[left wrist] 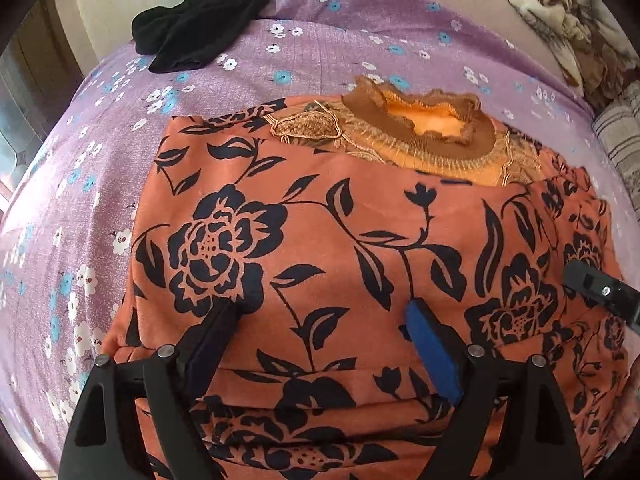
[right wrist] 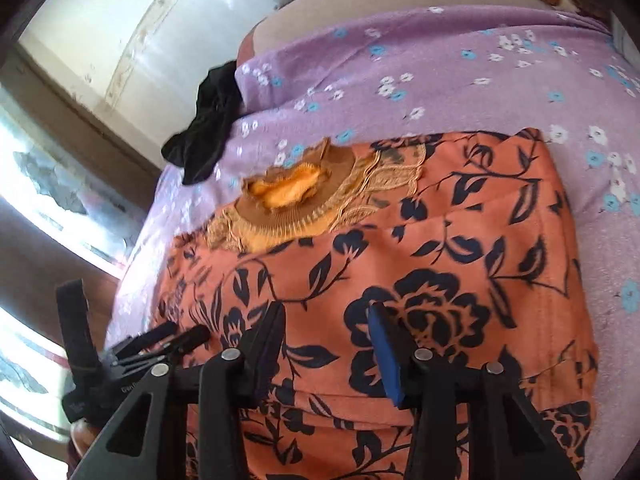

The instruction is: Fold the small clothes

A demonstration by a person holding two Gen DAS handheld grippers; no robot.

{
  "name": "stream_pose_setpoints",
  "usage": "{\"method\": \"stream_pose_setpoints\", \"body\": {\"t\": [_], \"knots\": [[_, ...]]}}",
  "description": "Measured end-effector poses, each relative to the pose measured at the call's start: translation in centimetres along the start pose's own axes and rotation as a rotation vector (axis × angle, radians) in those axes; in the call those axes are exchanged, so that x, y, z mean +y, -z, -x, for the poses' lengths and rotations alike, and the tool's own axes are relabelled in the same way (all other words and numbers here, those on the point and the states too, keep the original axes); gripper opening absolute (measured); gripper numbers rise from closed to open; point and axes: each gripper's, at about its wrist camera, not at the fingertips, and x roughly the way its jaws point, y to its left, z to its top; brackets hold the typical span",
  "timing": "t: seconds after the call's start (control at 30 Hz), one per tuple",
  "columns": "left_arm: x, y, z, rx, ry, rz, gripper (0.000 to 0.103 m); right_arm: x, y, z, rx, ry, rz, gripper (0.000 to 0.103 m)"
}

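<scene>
Only the left view shows the crumpled blanket (left wrist: 560, 12). One orange dress (left wrist: 320, 240), one black garment (left wrist: 200, 20); left gripper (left wrist: 320, 312) and right gripper (right wrist: 324, 320) both spread, empty.

You see smooth matt orange cloth garment (left wrist: 344, 232), ribbed knit collar (left wrist: 420, 128), purple woven sheet (left wrist: 280, 52), blk plastic gripper fingers (left wrist: 216, 332).

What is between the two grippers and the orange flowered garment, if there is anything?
Nothing visible. The left gripper and the right gripper are both open, directly over the orange flowered garment, with only its own folded layers under them. The black cloth lies apart, at the far edge of the purple sheet.
</scene>
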Motion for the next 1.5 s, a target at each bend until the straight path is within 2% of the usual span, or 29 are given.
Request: {"method": "stream_pose_setpoints", "body": {"t": [0.03, 0.07, 0.13, 0.2, 0.33, 0.4, 0.47, 0.5, 0.6, 0.73, 0.8, 0.87, 0.97, 1.1, 1.2, 1.23, 1.37, 1.4, 1.5], "knots": [[-0.3, 0.1, 0.1, -0.002, -0.016, -0.015, 0.088, 0.2, 0.3, -0.8, 0.015, 0.036, 0.02, 0.045], [-0.4, 0.1, 0.3, -0.003, -0.018, -0.015, 0.088, 0.7, 0.4, -0.7, -0.007, 0.058, 0.05, 0.043], [0.0, 0.0, 0.5, 0.003, 0.007, 0.007, 0.088, 1.6, 0.1, -0.1, -0.021, 0.07, 0.096, 0.044], [0.6, -0.1, 1.4, -0.028, 0.022, 0.045, 0.088, 1.8, -0.3, 0.4, -0.061, 0.044, 0.089, 0.044], [1.5, -0.5, 3.4, -0.125, 0.005, 0.075, 0.088, 2.9, -1.5, 0.4, -0.113, -0.023, 0.081, 0.044], [1.8, -0.7, 2.6, -0.095, -0.032, 0.076, 0.088, 3.7, -1.8, -1.2, -0.09, -0.018, 0.093, 0.044], [2.2, -0.8, 0.3, -0.009, -0.113, 0.063, 0.088, 3.9, -1.7, -3.3, -0.047, 0.005, 0.09, 0.044], [2.4, -0.5, -0.5, 0.026, -0.13, 0.055, 0.09, 4.0, -1.6, -3.7, -0.052, 0.02, 0.1, 0.045], [2.9, -0.6, -0.3, 0.018, -0.116, 0.077, 0.093, 4.6, -1.8, -3.5, -0.052, 0.044, 0.111, 0.045], [3.0, -0.6, 0.6, -0.02, -0.12, 0.072, 0.093, 4.9, -1.8, -1.9, -0.092, -0.061, 0.085, 0.046], [3.3, -0.7, 0.3, -0.009, -0.145, 0.064, 0.093, 5.4, -1.7, -2.1, -0.077, -0.057, 0.107, 0.046], [3.6, -0.6, -0.2, 0.005, -0.145, 0.059, 0.093, 5.4, -1.2, -3.5, -0.012, -0.031, 0.106, 0.046], [3.7, -0.3, 0.3, -0.011, -0.147, 0.047, 0.093, 5.6, -0.8, -3.4, -0.027, -0.021, 0.12, 0.047], [4.1, 0.5, 1.6, -0.052, -0.172, 0.046, 0.093, 5.5, -0.4, -1.9, -0.037, -0.081, 0.093, 0.047], [4.4, 1.3, 0.6, -0.021, -0.189, 0.022, 0.093, 5.4, 0.8, -3.1, 0.034, -0.014, 0.122, 0.046], [4.6, 1.5, 0.9, -0.036, -0.181, 0.025, 0.093, 5.2, 1.1, -2.7, 0.011, -0.02, 0.125, 0.046], [5.9, 2.4, 2.9, -0.041, -0.114, 0.077, 0.093, 4.4, 2.1, 0.1, 0.021, -0.07, 0.056, 0.05], [6.4, 2.7, 3.2, -0.036, -0.114, 0.1, 0.093, 4.0, 2.5, 0.9, 0.007, -0.072, 0.04, 0.057], [8.0, 4.2, 4.2, -0.04, -0.114, 0.17, 0.093, 2.6, 3.3, 3.2, -0.027, -0.051, 0.009, 0.059]]}}
